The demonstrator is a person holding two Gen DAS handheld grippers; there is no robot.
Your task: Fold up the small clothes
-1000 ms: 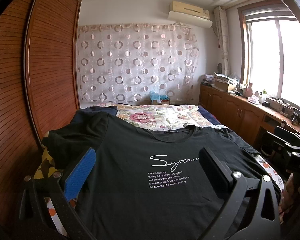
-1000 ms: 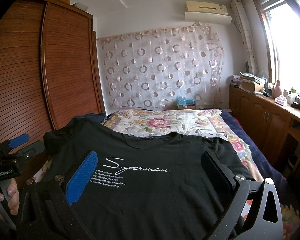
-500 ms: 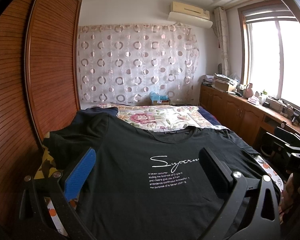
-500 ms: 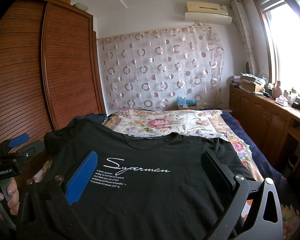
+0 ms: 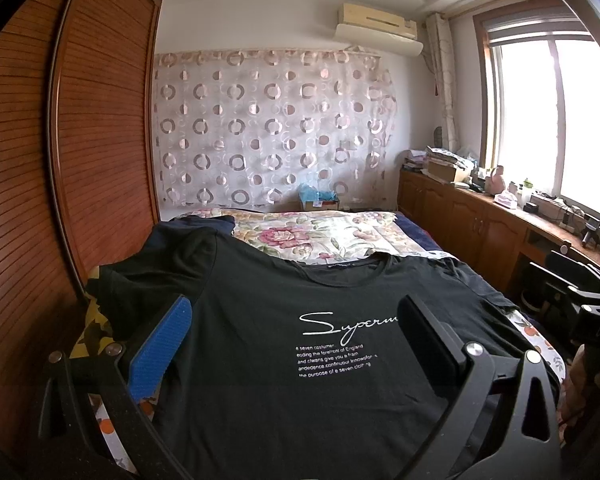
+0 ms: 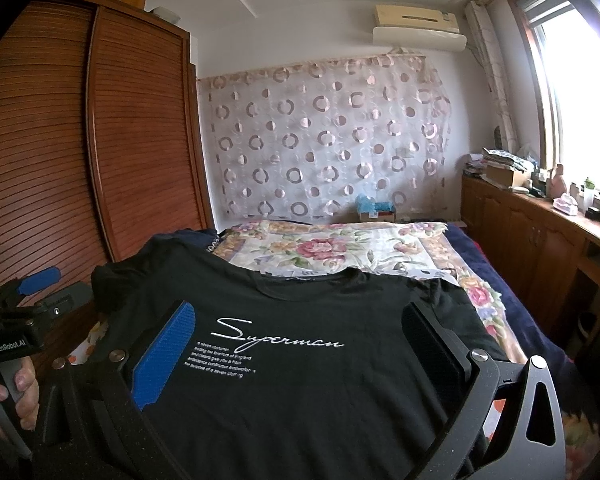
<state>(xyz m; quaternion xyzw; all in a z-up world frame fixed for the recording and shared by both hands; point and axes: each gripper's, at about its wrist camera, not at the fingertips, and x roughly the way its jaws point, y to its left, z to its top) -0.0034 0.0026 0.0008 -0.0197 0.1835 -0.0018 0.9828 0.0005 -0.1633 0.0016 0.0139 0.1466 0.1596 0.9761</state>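
Black T-shirt (image 5: 300,344) flat on floral bedspread (image 5: 324,236), beside wooden wardrobe (image 5: 80,160).

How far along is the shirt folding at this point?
Done: the black T-shirt lies spread flat, print up, on the floral bedspread. In hand: nothing; left tongs and right tongs are both open above it. Left: every fold; sleeves and hem are unfolded.

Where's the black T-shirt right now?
The black T-shirt lies spread flat, print up, on the near end of the bed, neckline toward the floral bedspread, wooden wardrobe on its left.
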